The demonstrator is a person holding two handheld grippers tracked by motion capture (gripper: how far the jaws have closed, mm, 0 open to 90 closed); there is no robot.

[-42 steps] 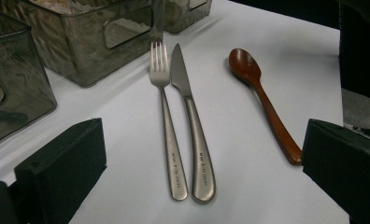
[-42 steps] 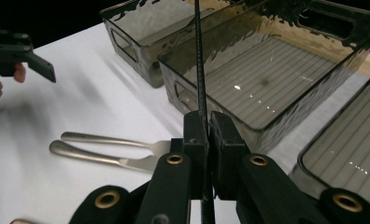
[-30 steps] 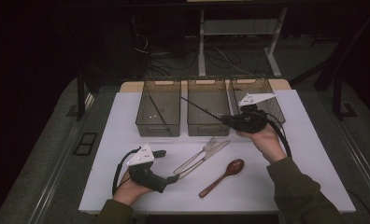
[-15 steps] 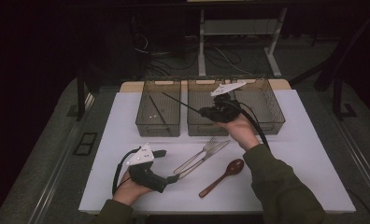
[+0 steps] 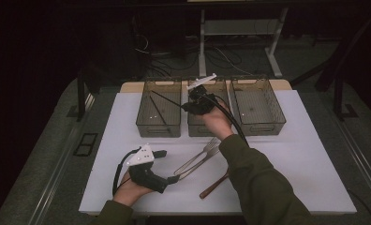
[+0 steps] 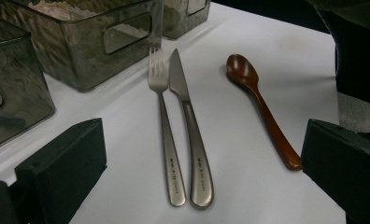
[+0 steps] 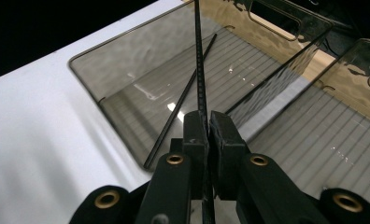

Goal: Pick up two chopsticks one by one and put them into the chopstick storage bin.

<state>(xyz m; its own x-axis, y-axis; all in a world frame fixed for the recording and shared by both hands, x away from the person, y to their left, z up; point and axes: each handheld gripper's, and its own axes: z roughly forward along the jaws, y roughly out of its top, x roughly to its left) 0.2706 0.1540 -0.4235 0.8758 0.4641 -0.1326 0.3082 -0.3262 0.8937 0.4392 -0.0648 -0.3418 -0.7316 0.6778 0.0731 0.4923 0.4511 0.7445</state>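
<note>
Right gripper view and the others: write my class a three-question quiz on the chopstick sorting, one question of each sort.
1. True or false: the right gripper is shut on a black chopstick.
2. Which bin already holds a chopstick? A left bin B middle bin C right bin
3. Fill in: beside the fork lies a knife and a wooden ____.

Key: 1 true; 2 A; 3 spoon.
</note>
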